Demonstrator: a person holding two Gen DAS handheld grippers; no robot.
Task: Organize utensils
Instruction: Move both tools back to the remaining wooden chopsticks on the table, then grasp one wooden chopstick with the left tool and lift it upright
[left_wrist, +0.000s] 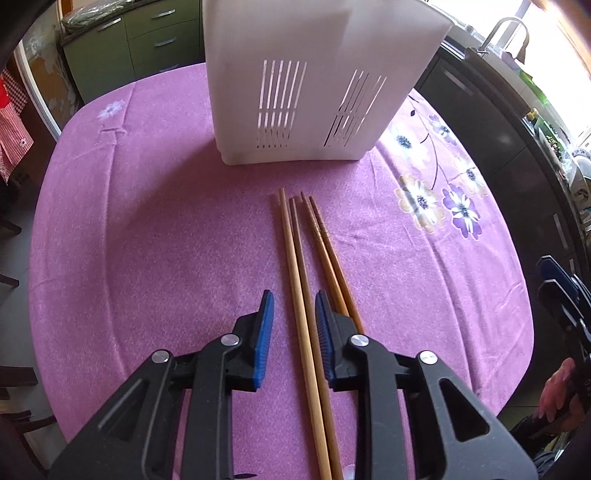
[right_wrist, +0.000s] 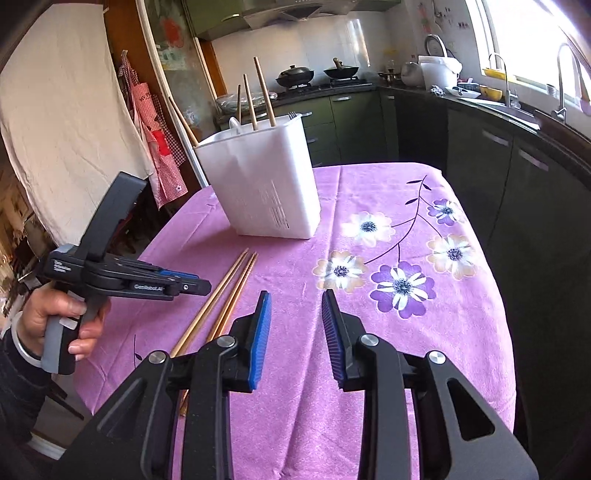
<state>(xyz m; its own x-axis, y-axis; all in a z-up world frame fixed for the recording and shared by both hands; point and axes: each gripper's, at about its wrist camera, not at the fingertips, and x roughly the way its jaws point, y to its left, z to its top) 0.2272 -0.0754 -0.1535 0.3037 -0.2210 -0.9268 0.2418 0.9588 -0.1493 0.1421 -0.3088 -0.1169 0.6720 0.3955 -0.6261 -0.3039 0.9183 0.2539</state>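
Several wooden chopsticks (left_wrist: 310, 266) lie side by side on the purple tablecloth (left_wrist: 166, 240), pointing toward a white slotted utensil holder (left_wrist: 303, 92). My left gripper (left_wrist: 294, 314) is open, its jaws standing on either side of the two lighter chopsticks without touching them. In the right wrist view the holder (right_wrist: 266, 184) stands upright with several chopsticks (right_wrist: 264, 92) and a white spoon in it. The chopsticks on the cloth (right_wrist: 225, 291) lie left of my right gripper (right_wrist: 295, 314), which is open and empty above the cloth. The left gripper (right_wrist: 192, 284) hovers over them.
The table (right_wrist: 424, 350) has a floral print on its right side. Dark kitchen cabinets (right_wrist: 517, 184) and a sink counter run along the right. A stove with pans (right_wrist: 317, 74) stands behind. An apron (right_wrist: 155, 140) hangs at the left.
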